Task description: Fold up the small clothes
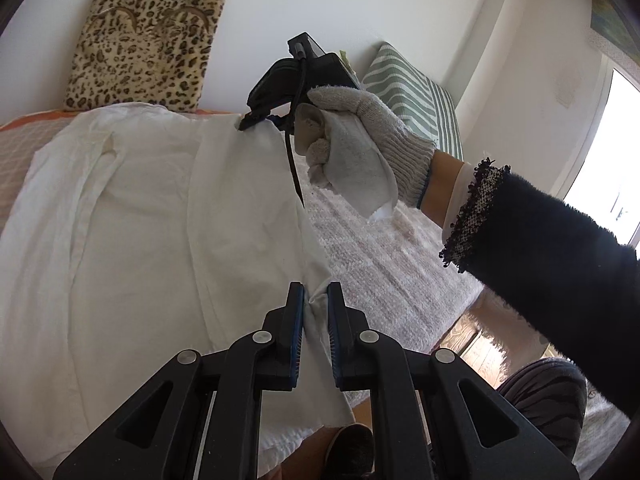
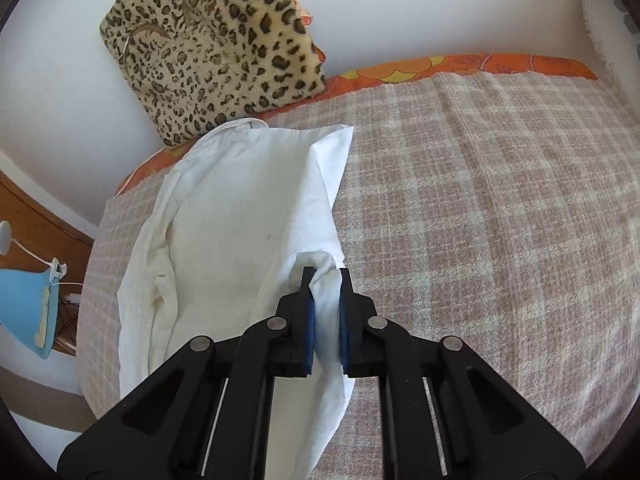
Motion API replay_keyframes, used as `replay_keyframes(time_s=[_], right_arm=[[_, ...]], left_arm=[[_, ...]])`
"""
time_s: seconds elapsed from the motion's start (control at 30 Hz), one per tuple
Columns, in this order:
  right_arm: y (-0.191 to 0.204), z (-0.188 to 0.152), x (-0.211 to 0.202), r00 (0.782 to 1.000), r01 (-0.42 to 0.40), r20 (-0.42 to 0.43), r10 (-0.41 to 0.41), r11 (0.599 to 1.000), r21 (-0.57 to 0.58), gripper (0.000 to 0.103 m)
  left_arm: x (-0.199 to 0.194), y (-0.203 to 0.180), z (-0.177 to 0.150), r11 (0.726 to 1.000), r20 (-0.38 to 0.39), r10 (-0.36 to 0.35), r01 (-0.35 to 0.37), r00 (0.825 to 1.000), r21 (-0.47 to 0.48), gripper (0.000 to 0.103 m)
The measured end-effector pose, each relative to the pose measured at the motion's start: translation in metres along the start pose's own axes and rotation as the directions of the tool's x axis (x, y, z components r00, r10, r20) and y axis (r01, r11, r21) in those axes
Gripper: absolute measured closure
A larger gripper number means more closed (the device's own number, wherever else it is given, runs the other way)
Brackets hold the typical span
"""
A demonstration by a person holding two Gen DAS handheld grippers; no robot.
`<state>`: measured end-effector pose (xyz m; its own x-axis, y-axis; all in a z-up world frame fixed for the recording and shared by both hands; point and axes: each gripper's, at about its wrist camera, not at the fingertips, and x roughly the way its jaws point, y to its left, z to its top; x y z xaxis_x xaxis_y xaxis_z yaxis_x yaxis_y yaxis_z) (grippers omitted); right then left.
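So there's a white shirt [image 1: 140, 208] spread out on a bed with a pink-and-cream checked blanket [image 2: 480, 200], collar end up toward the leopard-print cushion [image 1: 148, 40] that leans on the wall. An orange patterned sheet [image 2: 460, 65] peeks out along the far edge of the blanket.

The left tool [image 1: 315, 292] has its jaws pulled in narrow, pinching a bunched bit of the shirt's right-hand edge down near the hem. The fabric is squeezed right between the blue pads.

The right tool [image 2: 325, 276] is also closed down tight on a fold of the same shirt edge, further up the garment, with white cloth gathered between its pads. From the left wrist view you can see a gloved hand [image 1: 360, 140] wrapped around that tool's handle, dark fuzzy sleeve [image 1: 560, 248] behind it, and the tool's tips touching the shirt near the shoulder.

The strip of fabric between the two tools is lifted a bit off the blanket and folded inward over the shirt body. A striped green cushion [image 1: 412, 92] sits against the wall off to the right, and a blue lampshade [image 2: 24, 308] shows beside the bed.
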<state>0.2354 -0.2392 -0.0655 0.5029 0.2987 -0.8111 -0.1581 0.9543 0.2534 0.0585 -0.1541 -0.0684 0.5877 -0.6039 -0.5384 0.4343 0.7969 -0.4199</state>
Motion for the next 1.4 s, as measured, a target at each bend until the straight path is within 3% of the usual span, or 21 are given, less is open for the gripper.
replay_keyframes(time_s=[0.17,0.5,0.73,0.87,0.93,1.03,1.1,1.2,1.3,1.4], right_arm=[[0.063,0.007,-0.001,0.994,0.105,-0.016,-0.109,0.980,-0.172,0.094],[0.165,-0.005,0.038,0.970,0.197,-0.051,-0.237,0.893,-0.404,0.094],[0.214,-0.026,0.077,0.954,0.218,-0.061,-0.293,0.820,-0.530,0.094],[0.227,-0.032,0.088,0.959,0.175,-0.090,-0.268,0.813,-0.555,0.088],[0.228,-0.029,0.078,0.973,0.112,-0.112,-0.200,0.839,-0.532,0.067],[0.214,-0.021,0.039,0.994,0.005,-0.095,-0.053,0.893,-0.450,0.059],[0.192,-0.017,0.007,0.998,-0.047,-0.058,0.027,0.926,-0.374,0.057],[0.151,-0.030,-0.035,0.998,-0.061,-0.006,0.062,0.957,-0.285,0.056],[0.112,-0.065,-0.064,0.999,-0.042,-0.005,0.042,0.968,-0.247,0.056],[0.085,-0.113,-0.083,0.997,-0.074,-0.038,0.068,0.977,-0.198,0.056]], left_arm=[[-0.012,0.014,-0.005,0.999,0.014,0.014,-0.014,1.000,-0.035,0.093],[-0.034,0.042,-0.020,0.990,0.030,0.057,-0.053,0.998,-0.132,0.093],[-0.040,0.060,-0.031,0.978,0.024,0.091,-0.085,0.996,-0.193,0.093],[-0.039,0.066,-0.036,0.972,0.009,0.114,-0.110,0.993,-0.206,0.093],[-0.038,0.067,-0.039,0.970,-0.016,0.130,-0.131,0.991,-0.207,0.092],[-0.036,0.067,-0.042,0.967,-0.070,0.131,-0.143,0.989,-0.210,0.085],[-0.040,0.065,-0.042,0.970,-0.080,0.129,-0.142,0.988,-0.196,0.085],[-0.057,0.059,-0.040,0.980,-0.064,0.131,-0.139,0.989,-0.141,0.085],[-0.079,0.057,-0.034,0.987,-0.045,0.138,-0.141,0.989,-0.077,0.085],[-0.097,0.065,-0.023,0.987,-0.033,0.159,-0.160,0.987,-0.032,0.085]])
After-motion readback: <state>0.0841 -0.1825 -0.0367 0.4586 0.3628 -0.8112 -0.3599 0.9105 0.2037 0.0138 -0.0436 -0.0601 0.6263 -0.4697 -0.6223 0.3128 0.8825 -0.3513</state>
